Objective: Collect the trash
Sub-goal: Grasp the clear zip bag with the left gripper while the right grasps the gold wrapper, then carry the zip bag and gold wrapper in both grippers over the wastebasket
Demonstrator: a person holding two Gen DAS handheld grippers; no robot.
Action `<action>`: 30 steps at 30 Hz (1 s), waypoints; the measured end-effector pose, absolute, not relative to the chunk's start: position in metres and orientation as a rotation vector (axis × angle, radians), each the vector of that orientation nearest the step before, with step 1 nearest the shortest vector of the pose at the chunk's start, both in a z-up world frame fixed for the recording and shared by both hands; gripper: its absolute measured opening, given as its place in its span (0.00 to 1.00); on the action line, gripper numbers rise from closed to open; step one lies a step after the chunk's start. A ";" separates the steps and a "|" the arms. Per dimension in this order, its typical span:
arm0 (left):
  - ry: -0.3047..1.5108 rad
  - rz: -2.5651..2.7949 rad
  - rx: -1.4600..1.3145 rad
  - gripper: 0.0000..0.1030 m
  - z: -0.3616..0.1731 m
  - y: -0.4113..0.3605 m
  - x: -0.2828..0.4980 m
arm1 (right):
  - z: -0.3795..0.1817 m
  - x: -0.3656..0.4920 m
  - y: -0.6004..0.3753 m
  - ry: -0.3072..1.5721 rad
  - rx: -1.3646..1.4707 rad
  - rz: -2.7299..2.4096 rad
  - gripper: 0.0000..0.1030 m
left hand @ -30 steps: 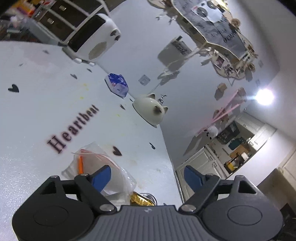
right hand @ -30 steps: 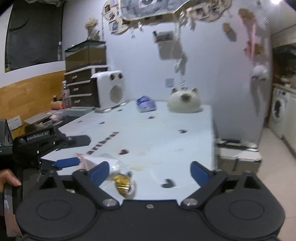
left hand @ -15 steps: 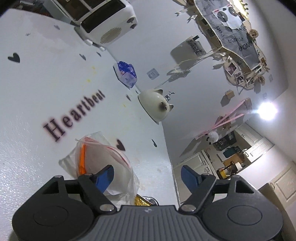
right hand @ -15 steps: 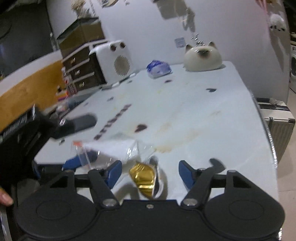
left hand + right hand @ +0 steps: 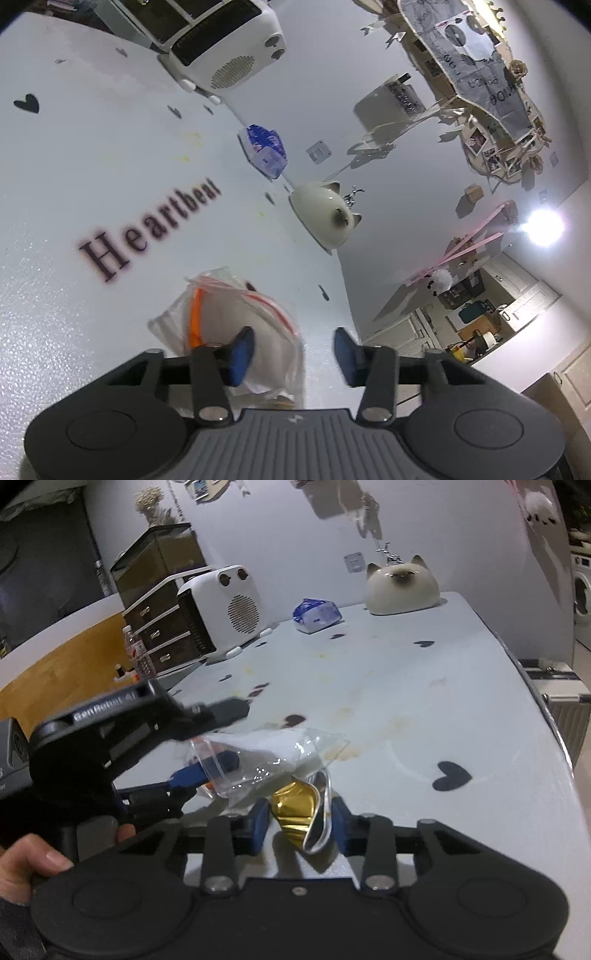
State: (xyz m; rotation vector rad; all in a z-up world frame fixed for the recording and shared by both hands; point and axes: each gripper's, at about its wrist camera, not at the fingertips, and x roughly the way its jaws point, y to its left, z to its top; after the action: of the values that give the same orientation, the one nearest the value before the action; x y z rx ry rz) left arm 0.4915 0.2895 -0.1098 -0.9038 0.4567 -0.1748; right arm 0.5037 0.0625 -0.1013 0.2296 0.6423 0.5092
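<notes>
On the near part of the white desk (image 5: 424, 701) lie two pieces of trash, touching: one clear plastic zip bag (image 5: 273, 757) and one crumpled gold foil wrapper (image 5: 297, 806). The right tool (image 5: 297, 825), having just closed, is clenched on the wrapper. The left tool (image 5: 291, 354) has been closing, one blue finger (image 5: 240, 350) against the bag; I cannot tell whether it grips.

Dim, bluish room, heavy fisheye bend

One lamp (image 5: 542, 227) flares white at the right (washing out its surroundings); wall ornaments cast shadows, frame corners go black, and the left gripper (image 5: 221, 766) smears with motion blur.

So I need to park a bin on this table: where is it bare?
Bare: the table stretch between the clear bag and the cat figure. Crowded: the near edge, where both grippers meet at the bag and gold wrapper; the heater fills the far left.
</notes>
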 end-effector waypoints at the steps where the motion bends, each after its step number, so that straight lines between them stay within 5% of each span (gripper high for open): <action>1: 0.464 -0.165 -0.909 0.30 -0.111 0.290 0.492 | -0.102 0.503 0.061 0.643 0.242 0.510 0.36; 9: 0.466 -0.168 -0.888 0.07 -0.106 0.291 0.479 | -0.105 0.483 0.049 0.648 0.296 0.499 0.35; 30: 0.456 -0.154 -0.726 0.06 -0.085 0.250 0.317 | -0.093 0.365 0.005 0.654 0.257 0.470 0.34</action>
State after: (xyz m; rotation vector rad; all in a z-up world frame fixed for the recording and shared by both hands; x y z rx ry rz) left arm 0.3168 0.2501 -0.0852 -0.7264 0.4561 -0.1535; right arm 0.3654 0.0053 -0.0931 0.2575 0.6540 0.4703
